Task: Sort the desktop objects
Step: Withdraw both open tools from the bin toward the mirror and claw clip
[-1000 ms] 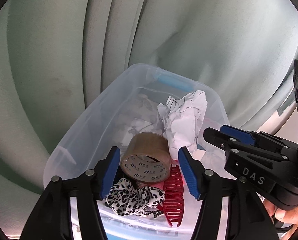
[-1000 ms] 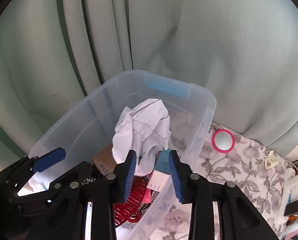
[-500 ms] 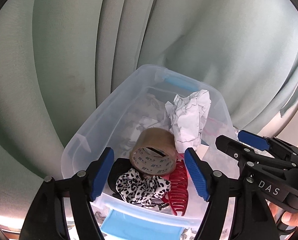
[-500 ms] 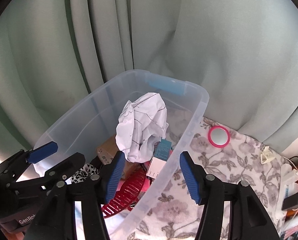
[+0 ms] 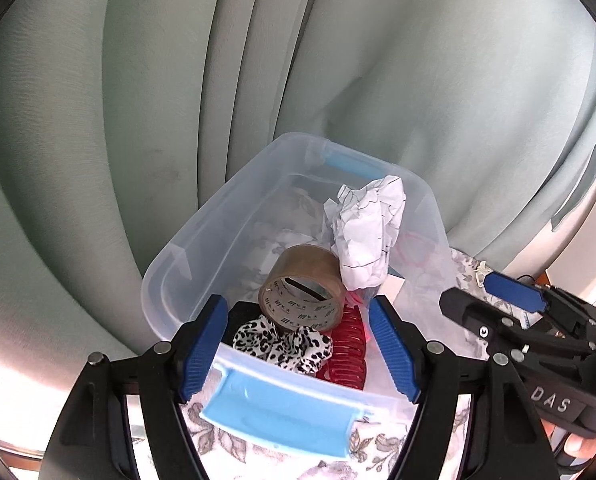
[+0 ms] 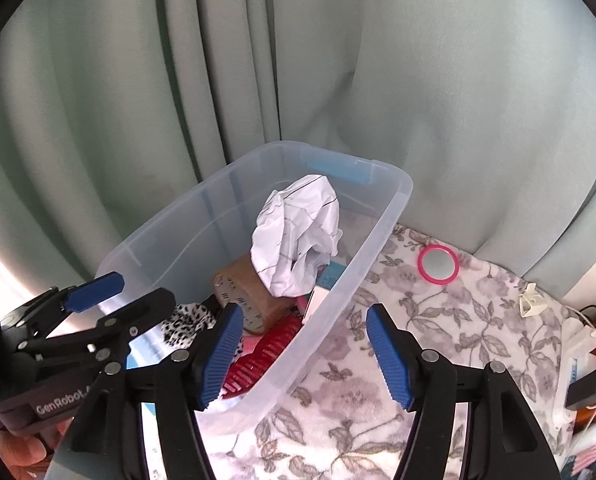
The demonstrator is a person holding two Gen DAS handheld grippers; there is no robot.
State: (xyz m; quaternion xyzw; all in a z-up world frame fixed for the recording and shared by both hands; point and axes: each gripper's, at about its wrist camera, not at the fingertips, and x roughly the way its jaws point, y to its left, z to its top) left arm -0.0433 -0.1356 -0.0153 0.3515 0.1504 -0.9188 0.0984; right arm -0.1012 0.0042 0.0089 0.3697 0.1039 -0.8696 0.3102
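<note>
A clear plastic bin with blue handles holds a crumpled white paper ball, a brown tape roll, a leopard scrunchie, a red hair claw and a small blue-and-white box. My left gripper is open and empty above the bin's near end. My right gripper is open and empty over the bin's right wall.
A pink-rimmed round mirror lies on the floral cloth right of the bin. A white clip, white charger and cables sit at the right edge. Green curtains hang close behind.
My right gripper opened and let go of the blue-and-white box, which now lies in the bin. Both grippers pulled back and up from the bin.
</note>
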